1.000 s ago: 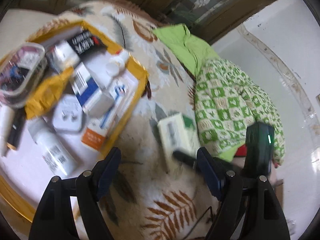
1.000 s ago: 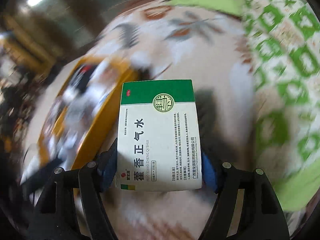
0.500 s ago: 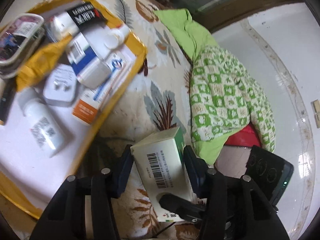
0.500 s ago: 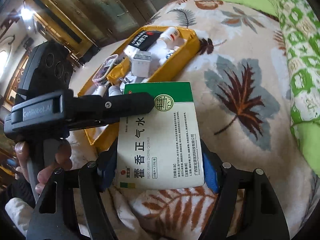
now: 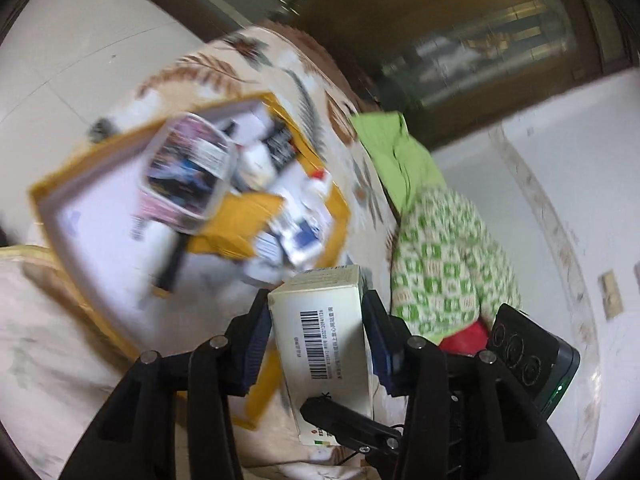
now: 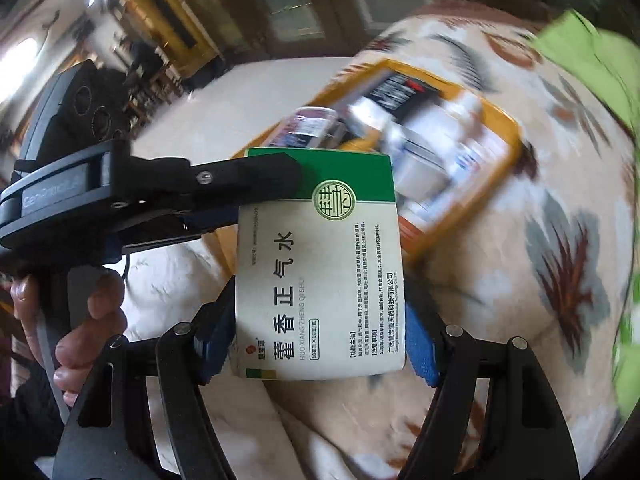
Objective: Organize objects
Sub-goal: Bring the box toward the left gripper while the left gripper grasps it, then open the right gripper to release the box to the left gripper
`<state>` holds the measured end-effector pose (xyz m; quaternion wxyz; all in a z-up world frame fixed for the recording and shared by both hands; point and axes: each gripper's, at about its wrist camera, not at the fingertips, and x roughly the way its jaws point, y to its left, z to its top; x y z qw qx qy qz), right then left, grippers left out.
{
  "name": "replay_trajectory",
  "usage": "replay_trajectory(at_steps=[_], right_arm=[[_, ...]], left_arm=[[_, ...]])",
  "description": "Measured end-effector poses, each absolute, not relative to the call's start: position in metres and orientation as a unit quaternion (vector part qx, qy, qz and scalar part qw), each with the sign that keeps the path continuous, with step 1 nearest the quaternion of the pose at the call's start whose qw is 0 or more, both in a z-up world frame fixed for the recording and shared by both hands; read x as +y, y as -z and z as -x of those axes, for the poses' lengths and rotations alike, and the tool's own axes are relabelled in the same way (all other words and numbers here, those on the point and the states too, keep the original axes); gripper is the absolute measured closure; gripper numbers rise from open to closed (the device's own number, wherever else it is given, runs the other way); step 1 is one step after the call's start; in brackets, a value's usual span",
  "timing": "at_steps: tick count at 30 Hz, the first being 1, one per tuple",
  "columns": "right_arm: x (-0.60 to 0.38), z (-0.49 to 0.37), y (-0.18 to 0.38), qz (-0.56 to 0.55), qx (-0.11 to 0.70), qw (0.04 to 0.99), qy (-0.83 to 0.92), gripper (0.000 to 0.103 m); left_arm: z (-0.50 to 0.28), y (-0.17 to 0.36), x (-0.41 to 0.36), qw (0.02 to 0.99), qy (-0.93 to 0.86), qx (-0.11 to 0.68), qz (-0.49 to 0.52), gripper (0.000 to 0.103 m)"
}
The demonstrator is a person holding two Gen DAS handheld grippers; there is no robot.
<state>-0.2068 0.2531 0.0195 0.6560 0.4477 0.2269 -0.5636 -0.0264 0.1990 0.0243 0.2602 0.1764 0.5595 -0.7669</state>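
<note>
Leaf-print bedding [image 6: 500, 280] covers the whole surface under both tools. Nearest, the right gripper [image 6: 320, 328] clamps the lower sides of a green-and-white medicine box [image 6: 320, 264], its blue pads pressed on both edges. The left gripper [image 6: 256, 184] reaches in from the left and pinches the same box at its green top end; its jaws have just been closing, and in its own view the pads [image 5: 378, 336] sit tight on the box's barcode face [image 5: 320, 332]. A hand [image 6: 80, 320] wraps the left tool's handle. Beyond the box lies a yellow-rimmed tray [image 6: 508, 128] crowded with packets and bottles, blurred. Further right, a green checked quilt [image 5: 448, 256].
</note>
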Motion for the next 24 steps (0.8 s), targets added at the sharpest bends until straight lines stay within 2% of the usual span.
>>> replay_trajectory(at_steps=[9,24], right_arm=[[0.218,0.172,0.009,-0.452,0.263,0.663,0.536,0.03],[0.251,0.186,0.021,-0.512,0.207,0.688,0.471,0.03]], left_arm=[[-0.007,0.008,0.182,0.273,0.733,0.594,-0.189,0.057],[-0.016,0.0,0.199,0.333,0.707,0.588,-0.207,0.058]])
